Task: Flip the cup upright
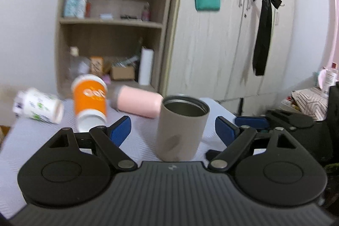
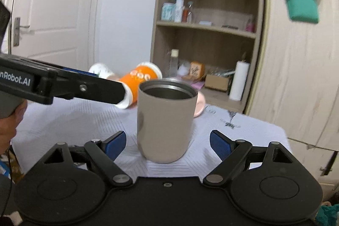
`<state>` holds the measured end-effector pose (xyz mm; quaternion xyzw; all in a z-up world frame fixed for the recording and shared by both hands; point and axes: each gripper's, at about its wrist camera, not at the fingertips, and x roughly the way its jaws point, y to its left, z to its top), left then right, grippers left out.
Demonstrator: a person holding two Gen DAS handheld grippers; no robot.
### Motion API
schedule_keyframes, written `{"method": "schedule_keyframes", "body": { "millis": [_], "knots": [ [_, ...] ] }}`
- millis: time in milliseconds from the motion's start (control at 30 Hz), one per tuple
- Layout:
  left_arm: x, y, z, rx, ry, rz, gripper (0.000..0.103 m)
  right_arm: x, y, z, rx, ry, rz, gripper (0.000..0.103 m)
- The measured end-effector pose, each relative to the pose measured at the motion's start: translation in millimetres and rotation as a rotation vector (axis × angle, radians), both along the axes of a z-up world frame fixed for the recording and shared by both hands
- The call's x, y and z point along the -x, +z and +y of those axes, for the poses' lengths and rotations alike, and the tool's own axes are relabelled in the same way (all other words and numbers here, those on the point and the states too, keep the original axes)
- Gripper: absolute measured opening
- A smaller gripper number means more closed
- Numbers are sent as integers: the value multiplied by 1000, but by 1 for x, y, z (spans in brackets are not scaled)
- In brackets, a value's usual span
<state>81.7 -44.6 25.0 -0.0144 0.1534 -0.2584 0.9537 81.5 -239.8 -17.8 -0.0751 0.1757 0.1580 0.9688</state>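
Grippers both released: left hand-held gripper (image 1: pixel 172 130) and right hand-held gripper (image 2: pixel 167 142) each straddle the beige cup (image 2: pixel 166 121), which stands upright near the worktop's (image 2: pixel 254 132) near-right corner, untouched. Risk: a blue pad clipping it on pull-back tips it off that edge. Orange cup (image 1: pixel 90 102), pink cup (image 1: pixel 137 104) and white cup (image 1: pixel 38 105) crowd the far-left side; open room is straight back.

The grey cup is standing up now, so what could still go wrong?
1. Both grippers, left and right, are open around the grey cup. A careless pull-back might clip it and tip it over.
2. The orange cup, pink cup and white cup lie on their sides nearby. Bumped, they could roll off the table.
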Motion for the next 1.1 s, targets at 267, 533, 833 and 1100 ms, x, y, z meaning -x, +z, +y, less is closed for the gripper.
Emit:
{"method": "schedule_keyframes", "body": {
  "millis": [267,533,833,1100],
  "knots": [
    [46,24,19,-10,161,-80,88,51,29,10,19,-68,-95,89],
    [74,37,37,5,254,-86,91,81,50,14,7,-175,-131,89],
    [82,35,36,-34,291,-78,93,99,62,21,-20,-225,-173,89],
    [83,30,36,-42,299,-67,97,110,56,25,3,-261,-175,89]
  ]
}}
